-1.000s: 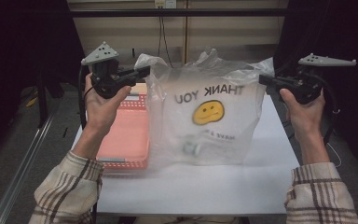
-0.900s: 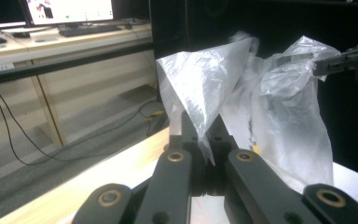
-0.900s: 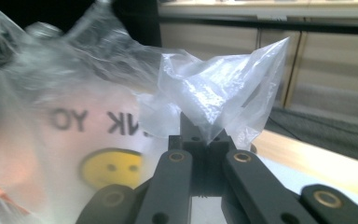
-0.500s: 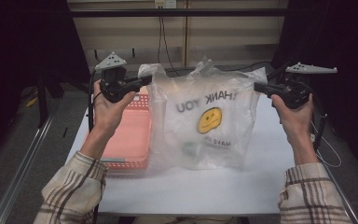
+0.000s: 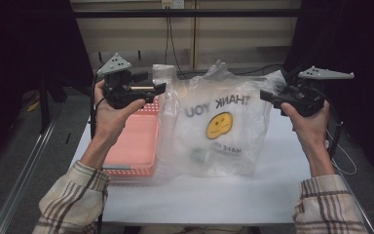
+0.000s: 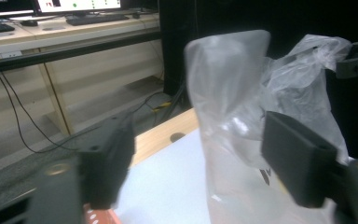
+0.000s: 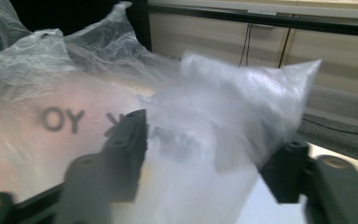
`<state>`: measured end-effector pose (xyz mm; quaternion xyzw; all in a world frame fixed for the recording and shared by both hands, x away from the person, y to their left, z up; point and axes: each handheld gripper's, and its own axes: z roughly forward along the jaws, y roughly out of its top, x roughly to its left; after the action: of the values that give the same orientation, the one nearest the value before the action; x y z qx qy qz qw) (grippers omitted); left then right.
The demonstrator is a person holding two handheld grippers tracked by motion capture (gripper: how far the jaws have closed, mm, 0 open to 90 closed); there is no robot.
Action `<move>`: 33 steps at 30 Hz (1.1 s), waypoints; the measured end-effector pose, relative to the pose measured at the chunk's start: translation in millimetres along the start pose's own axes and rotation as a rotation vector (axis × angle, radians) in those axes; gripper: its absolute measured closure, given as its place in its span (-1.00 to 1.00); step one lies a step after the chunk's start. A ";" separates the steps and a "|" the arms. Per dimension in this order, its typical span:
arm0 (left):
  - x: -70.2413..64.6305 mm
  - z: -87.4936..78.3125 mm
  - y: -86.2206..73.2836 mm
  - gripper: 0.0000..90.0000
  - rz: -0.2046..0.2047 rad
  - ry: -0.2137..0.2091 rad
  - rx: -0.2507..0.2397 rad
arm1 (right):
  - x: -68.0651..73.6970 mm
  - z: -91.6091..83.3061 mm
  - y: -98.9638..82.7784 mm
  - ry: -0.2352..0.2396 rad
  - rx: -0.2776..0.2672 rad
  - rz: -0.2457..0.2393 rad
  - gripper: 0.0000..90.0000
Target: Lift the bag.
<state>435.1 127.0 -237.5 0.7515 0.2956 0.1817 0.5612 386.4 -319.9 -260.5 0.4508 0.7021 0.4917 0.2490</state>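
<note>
Both claws' jaws just opening; left claw (image 5: 159, 88) and right claw (image 5: 264, 95) standing apart, gaping around handles of clear smiley-face plastic bag (image 5: 219, 131), pads not pressing; bag sitting on white desk (image 5: 214, 195).

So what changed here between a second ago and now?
Both grippers, left gripper and right gripper, have just opened their jaws, letting go of the plastic bag handles, which still lie between them. The bag has sunk onto the table. The pink basket stayed put.

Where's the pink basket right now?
In the high view the pink basket sits on the white table, left of centre, under the left gripper and partly behind the plastic bag.
</note>
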 end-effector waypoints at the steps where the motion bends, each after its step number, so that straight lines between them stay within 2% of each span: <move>1: -1.3 -0.5 0.4 -0.54 0.000 0.002 -0.004 | 0.8 -1.5 -0.1 -0.006 -0.002 -0.003 -0.22; 3: -2.3 -1.5 1.0 -0.64 0.003 0.000 -0.005 | 1.3 -2.9 -0.3 -0.016 -0.003 -0.007 -0.29; 4: -3.0 -2.6 1.6 -0.68 0.002 0.002 -0.010 | 2.0 -5.5 -1.3 -0.036 0.000 -0.012 -0.37; 13: -4.3 -21.3 12.6 -0.77 0.024 0.028 -0.053 | 4.0 -7.4 -3.7 -0.056 0.005 -0.013 -0.56; 21: -2.5 -42.5 14.8 -0.83 0.037 0.040 -0.069 | 9.3 -4.7 -11.1 -0.054 0.009 -0.015 -0.60; 28: 4.0 -56.9 23.8 -0.83 0.008 0.045 -0.101 | 10.8 -1.7 -18.0 -0.058 0.006 -0.004 -0.61; 31: 9.2 -65.4 25.7 -0.83 0.010 0.058 -0.105 | 10.6 -2.0 -21.4 -0.060 0.007 -0.004 -0.61; 33: 13.2 -71.7 23.0 -0.83 0.014 0.081 -0.104 | 10.4 -2.6 -24.4 -0.064 0.007 0.000 -0.61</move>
<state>407.3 183.8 -194.6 0.7155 0.3030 0.2308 0.5857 370.0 -314.7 -280.9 0.4674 0.6952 0.4747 0.2699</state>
